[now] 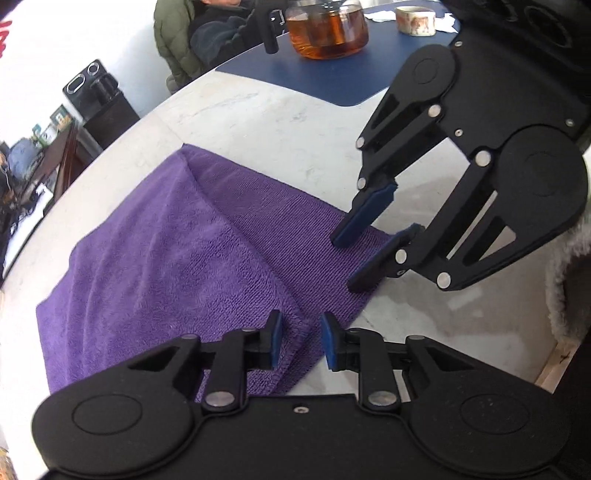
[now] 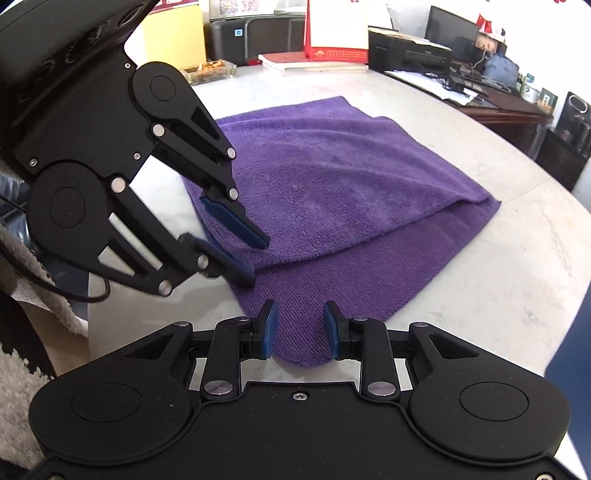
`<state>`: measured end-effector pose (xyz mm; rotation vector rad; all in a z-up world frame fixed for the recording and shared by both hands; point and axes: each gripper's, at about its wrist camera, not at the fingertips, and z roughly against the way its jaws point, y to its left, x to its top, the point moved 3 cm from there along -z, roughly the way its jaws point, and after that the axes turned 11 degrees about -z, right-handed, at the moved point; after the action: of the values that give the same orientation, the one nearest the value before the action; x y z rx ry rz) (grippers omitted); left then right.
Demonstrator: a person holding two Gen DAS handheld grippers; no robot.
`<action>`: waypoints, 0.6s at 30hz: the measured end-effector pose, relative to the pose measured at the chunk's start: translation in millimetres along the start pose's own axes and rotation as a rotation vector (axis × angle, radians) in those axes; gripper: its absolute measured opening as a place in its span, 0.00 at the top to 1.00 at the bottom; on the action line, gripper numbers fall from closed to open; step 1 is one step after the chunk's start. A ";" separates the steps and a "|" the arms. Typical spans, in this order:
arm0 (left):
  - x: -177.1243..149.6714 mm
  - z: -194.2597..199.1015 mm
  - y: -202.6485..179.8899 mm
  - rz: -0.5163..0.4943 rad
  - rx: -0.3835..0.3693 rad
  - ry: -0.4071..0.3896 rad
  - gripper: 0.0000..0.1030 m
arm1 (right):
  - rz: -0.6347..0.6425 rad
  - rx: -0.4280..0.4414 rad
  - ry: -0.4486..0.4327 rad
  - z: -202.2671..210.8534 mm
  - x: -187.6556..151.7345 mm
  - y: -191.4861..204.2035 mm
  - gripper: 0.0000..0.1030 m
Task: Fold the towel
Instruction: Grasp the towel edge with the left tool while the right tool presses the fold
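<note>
A purple towel [image 1: 177,258] was seen spread on a pale marble table [image 1: 288,133], already folded once, with its upper layer lying askew so that a strip of the lower layer was left exposed along one side. The left gripper [image 1: 300,341] was held low over the near edge of the towel, its jaws parted and nothing caught between them; a fold ridge of the cloth ran up from just ahead of the gap between its blue pads [image 1: 275,338]. The right gripper [image 2: 301,330] was likewise held with its jaws apart and empty, a corner of the towel's lower layer [image 2: 295,332] lying directly beneath and between its fingertips. From the left wrist, the right gripper was seen ahead and to the right, its fingers angled down over the towel's edge. Beyond it, on a blue mat [image 1: 314,81], a glass teapot [image 1: 327,31] of amber liquid was seen, with a cup [image 1: 415,20] beside it.
</note>
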<state>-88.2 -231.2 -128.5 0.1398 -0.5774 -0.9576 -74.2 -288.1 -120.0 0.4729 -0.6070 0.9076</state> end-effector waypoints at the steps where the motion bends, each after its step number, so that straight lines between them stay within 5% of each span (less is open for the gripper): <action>1: 0.0 -0.9 1.9 0.010 -0.006 0.004 0.79 | 0.001 0.003 0.002 0.2 -0.4 -0.7 0.75; 13: 2.6 -7.3 14.4 0.038 -0.017 0.067 0.93 | -0.004 0.027 0.008 -0.6 -0.1 -5.3 0.74; 18: 0.8 -1.8 31.9 0.217 -0.101 0.015 0.94 | -0.005 0.028 0.007 -1.7 -0.5 -5.6 0.74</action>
<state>-63.6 -213.6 -118.2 -0.0064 -0.5182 -0.7721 -69.2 -290.4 -122.3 0.4955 -0.5871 0.9140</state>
